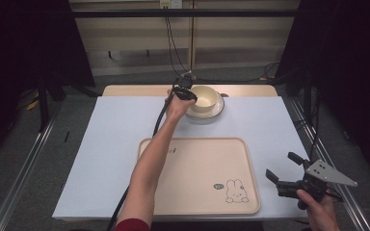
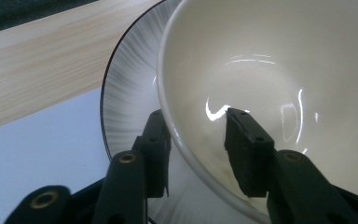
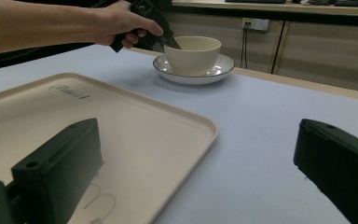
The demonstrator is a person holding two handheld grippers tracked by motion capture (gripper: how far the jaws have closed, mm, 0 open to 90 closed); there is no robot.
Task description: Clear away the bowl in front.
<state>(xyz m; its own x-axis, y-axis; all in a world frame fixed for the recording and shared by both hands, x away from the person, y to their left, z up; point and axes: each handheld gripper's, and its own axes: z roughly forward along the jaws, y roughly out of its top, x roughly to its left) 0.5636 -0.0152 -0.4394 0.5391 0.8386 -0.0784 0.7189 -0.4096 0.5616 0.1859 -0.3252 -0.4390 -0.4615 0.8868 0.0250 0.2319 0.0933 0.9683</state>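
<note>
- Counter (image 1: 101, 144) under a pale blue mat, dark room around it.
- Cream bowl (image 1: 205, 98) sits on a saucer (image 1: 218, 110) at the far edge; a beige tray (image 1: 197, 173) lies near.
- Left gripper (image 2: 196, 140) straddles the bowl's rim, fingers (image 2: 244, 149) not visibly clamping.
- Right gripper (image 1: 282, 168) hovers near right, fingers spread, holding nothing.

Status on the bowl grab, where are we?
Done: the left gripper has reached the cream bowl, one jaw inside the rim, one outside. In hand: the grip itself; the pads look near the wall, contact not certain. Left: the bowl sits on its plate, and the tray holds nothing. The right gripper waits open beside the tray.
</note>
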